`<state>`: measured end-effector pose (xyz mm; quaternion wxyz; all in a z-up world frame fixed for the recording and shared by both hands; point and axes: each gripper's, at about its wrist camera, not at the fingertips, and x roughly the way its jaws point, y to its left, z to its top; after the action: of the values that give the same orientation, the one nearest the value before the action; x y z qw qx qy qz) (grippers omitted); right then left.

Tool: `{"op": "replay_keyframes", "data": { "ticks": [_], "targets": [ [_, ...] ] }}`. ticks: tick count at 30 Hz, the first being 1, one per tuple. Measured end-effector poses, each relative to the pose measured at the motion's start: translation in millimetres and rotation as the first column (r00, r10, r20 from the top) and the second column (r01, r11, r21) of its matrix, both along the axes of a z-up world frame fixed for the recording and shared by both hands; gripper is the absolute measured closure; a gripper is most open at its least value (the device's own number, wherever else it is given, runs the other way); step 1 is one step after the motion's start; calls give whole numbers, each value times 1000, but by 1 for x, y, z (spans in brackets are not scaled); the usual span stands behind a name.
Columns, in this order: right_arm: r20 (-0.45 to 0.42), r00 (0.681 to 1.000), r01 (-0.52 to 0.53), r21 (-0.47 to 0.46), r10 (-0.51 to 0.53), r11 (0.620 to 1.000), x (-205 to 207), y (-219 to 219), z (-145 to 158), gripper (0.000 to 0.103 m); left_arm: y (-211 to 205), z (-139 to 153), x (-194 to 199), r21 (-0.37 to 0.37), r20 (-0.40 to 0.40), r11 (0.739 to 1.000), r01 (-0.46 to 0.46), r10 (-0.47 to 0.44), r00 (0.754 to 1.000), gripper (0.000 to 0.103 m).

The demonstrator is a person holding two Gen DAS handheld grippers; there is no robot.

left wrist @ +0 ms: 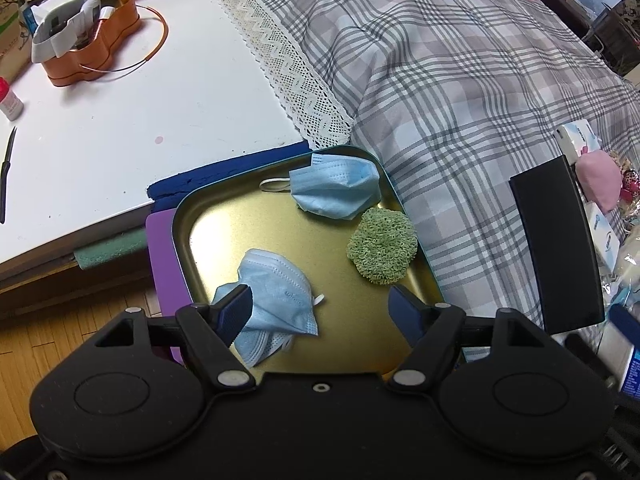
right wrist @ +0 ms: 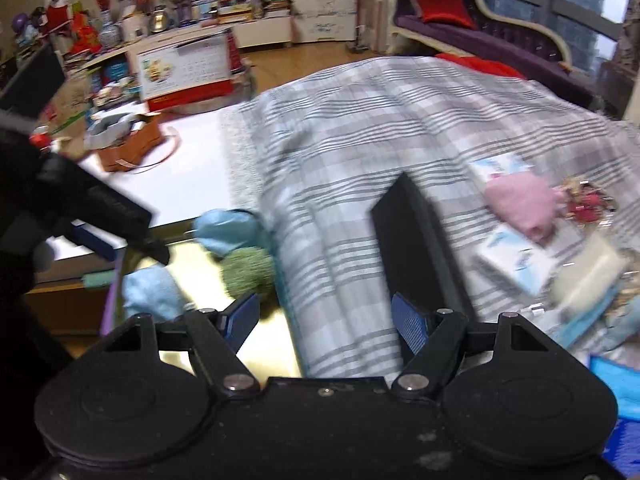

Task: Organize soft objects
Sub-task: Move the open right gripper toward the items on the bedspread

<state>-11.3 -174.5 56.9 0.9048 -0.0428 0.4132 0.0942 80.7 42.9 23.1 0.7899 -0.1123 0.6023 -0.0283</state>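
Observation:
A gold tray with a teal rim (left wrist: 182, 216) holds two crumpled blue face masks and a green knitted scrubber (left wrist: 382, 246). The far mask (left wrist: 336, 190) lies at the tray's back edge. The near mask (left wrist: 276, 304) lies under my left gripper (left wrist: 320, 308), which is open: its left finger overlaps the mask and its right finger stands apart over bare tray. In the blurred right wrist view, my right gripper (right wrist: 324, 322) is open and empty over the plaid cloth (right wrist: 360, 184), right of the tray (right wrist: 188, 252). A pink soft pouch (right wrist: 524, 200) lies further right.
A black box (left wrist: 560, 240) stands on the plaid cloth (left wrist: 460, 80) beside the pink pouch (left wrist: 600, 180) and light blue packets (right wrist: 516, 256). On the white table (left wrist: 140, 120) to the left sit a copper tin (left wrist: 92, 48) and a thin dark tool (left wrist: 6, 172).

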Motion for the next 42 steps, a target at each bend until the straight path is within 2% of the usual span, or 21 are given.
{"op": "replay_keyframes", "data": {
  "ticks": [6, 11, 17, 23, 28, 32, 35, 37, 39, 42],
  "targets": [
    [41, 991, 131, -65, -128, 989, 8, -58, 17, 30, -1, 0, 0, -3, -3, 1000, 6, -6, 1000, 33],
    [65, 965, 260, -139, -253, 956, 8, -119, 30, 30, -4, -1, 0, 6, -5, 1000, 15, -15, 1000, 33],
    [110, 915, 404, -223, -389, 887, -5, -196, 48, 30, -9, -4, 1, 21, -14, 999, 26, -26, 1000, 33],
    [119, 845, 534, -216, -521, 817, -26, -262, 57, 29, -17, -6, 1, 46, -18, 998, 49, -48, 999, 32],
    [72, 788, 613, -202, -612, 764, -41, -293, 49, 29, -24, -10, 2, 63, -28, 996, 66, -64, 998, 32],
    [20, 736, 665, -205, -676, 718, -41, -294, 38, 29, -29, -13, 4, 64, -40, 995, 72, -69, 997, 32],
    [-76, 676, 715, -176, -733, 677, -27, -292, 27, 29, -33, -15, 5, 74, -45, 994, 79, -76, 996, 32],
    [-171, 635, 747, -115, -753, 655, -17, -293, 19, 29, -35, -16, 5, 84, -46, 993, 83, -80, 996, 32],
    [-232, 624, 761, -36, -747, 647, -9, -291, 13, 29, -37, -17, 6, 89, -44, 992, 88, -84, 995, 32],
    [-237, 626, 767, 12, -743, 642, 5, -278, 12, 29, -39, -17, 7, 95, -39, 991, 91, -88, 995, 32]
  ]
}}
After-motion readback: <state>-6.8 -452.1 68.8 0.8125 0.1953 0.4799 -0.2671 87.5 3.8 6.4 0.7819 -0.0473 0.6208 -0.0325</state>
